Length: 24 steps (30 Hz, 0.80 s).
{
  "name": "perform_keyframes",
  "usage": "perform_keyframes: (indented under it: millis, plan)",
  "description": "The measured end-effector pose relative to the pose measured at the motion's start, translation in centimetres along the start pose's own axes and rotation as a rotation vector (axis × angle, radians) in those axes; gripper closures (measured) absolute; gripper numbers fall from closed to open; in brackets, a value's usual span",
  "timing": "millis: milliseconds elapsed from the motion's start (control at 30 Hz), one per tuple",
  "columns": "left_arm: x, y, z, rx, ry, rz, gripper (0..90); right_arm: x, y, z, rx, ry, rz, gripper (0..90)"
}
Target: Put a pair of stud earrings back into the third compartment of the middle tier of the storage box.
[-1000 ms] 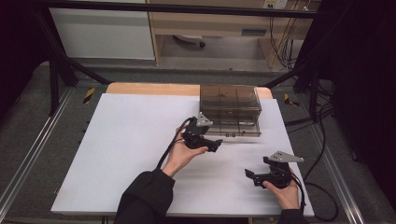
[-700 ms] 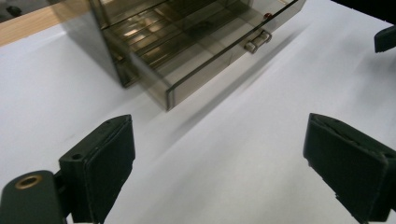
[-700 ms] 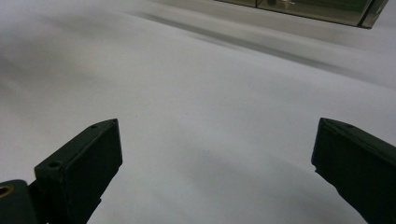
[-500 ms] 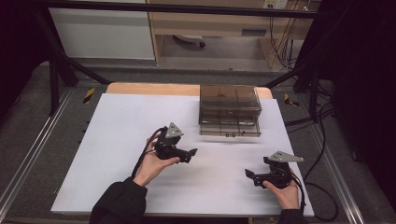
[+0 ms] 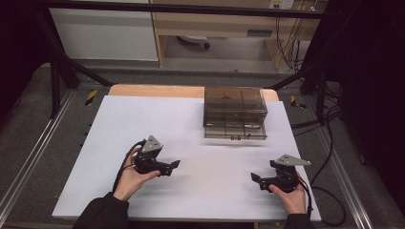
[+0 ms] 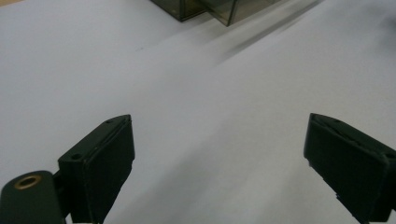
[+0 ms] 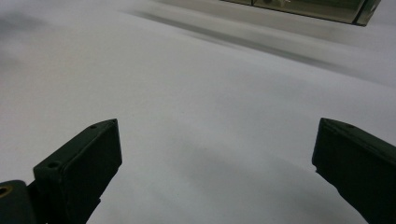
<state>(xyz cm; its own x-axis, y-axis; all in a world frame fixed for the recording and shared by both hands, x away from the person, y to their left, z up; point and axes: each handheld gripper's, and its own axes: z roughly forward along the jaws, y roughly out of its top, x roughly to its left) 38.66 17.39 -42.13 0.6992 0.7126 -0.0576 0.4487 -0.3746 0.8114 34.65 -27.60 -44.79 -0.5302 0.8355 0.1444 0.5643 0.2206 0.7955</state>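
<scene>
Here the left gripper [image 5: 175,164] hangs empty, jaws spread; the smoky clear drawer box [image 5: 234,113] sits ahead and right of its fingers. The right gripper [image 5: 255,178], also spread, trails it. Approach the protruding bottom drawer [image 5: 235,131] squarely, probably.

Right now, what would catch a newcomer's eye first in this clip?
A smoky see-through drawer box at the white table's far edge, its bottom drawer pulled slightly out. Nearer the person, the left gripper and right gripper are held low over bare tabletop, jaws open and empty.
</scene>
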Motion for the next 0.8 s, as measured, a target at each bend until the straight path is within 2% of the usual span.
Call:
perform_keyframes:
  millis: [133, 467, 667, 800]
  plan:
    - [0.7, -1.5, -1.0, 0.017, 0.010, 0.015, 8.4, 0.0, 0.0, 0.0, 0.000, 0.000, 0.000, 2.1]
    - [2.4, -4.1, -3.9, -0.013, 0.045, -0.015, 8.4, 0.0, 0.0, 0.0, 0.005, -0.004, -0.004, 1.9]
    - [3.5, -5.9, -5.0, 0.013, 0.070, -0.022, 8.4, 0.0, -0.1, 0.0, 0.007, -0.005, -0.001, 1.8]
    - [4.2, -6.8, -5.8, 0.006, 0.086, -0.034, 8.4, 0.1, -0.1, 0.0, 0.010, -0.004, 0.000, 1.8]
